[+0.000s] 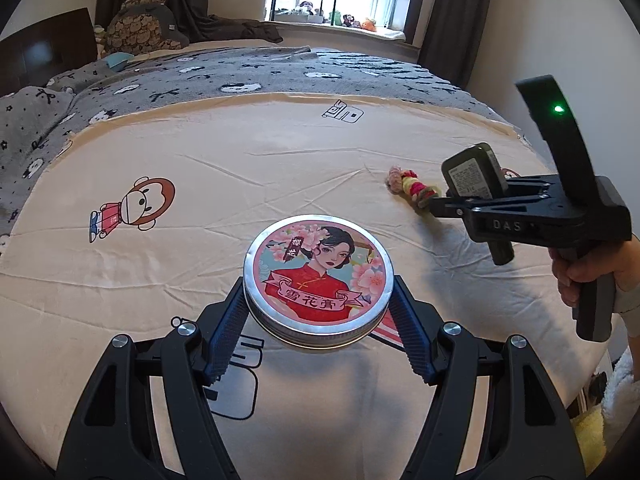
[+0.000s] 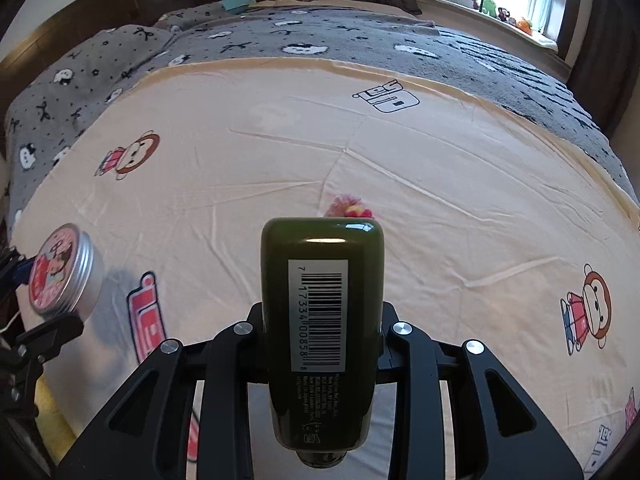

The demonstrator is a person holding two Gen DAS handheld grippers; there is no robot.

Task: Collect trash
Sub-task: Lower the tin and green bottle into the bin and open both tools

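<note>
A round metal tin (image 1: 318, 280) with a pink and red picture lid hangs just above the cream bed sheet (image 1: 240, 168), and my left gripper (image 1: 318, 294) is shut on its sides with the blue ribbed pads (image 1: 226, 332). The tin (image 2: 60, 270) also shows at the left edge of the right wrist view. My right gripper (image 2: 322, 316) is shut on a dark green bottle (image 2: 322, 320) with a barcode label, lifted off the sheet. In the left wrist view, that bottle (image 1: 472, 176) sticks out of the right gripper (image 1: 460, 200), which a hand (image 1: 576, 276) holds.
A small pink, yellow and red fuzzy bundle (image 1: 412, 188) lies on the sheet just beyond the bottle, and its top (image 2: 348, 210) peeks over the bottle. A grey patterned blanket (image 1: 280, 68) covers the far half of the bed. Pillows, curtains and a window sill with toys lie behind.
</note>
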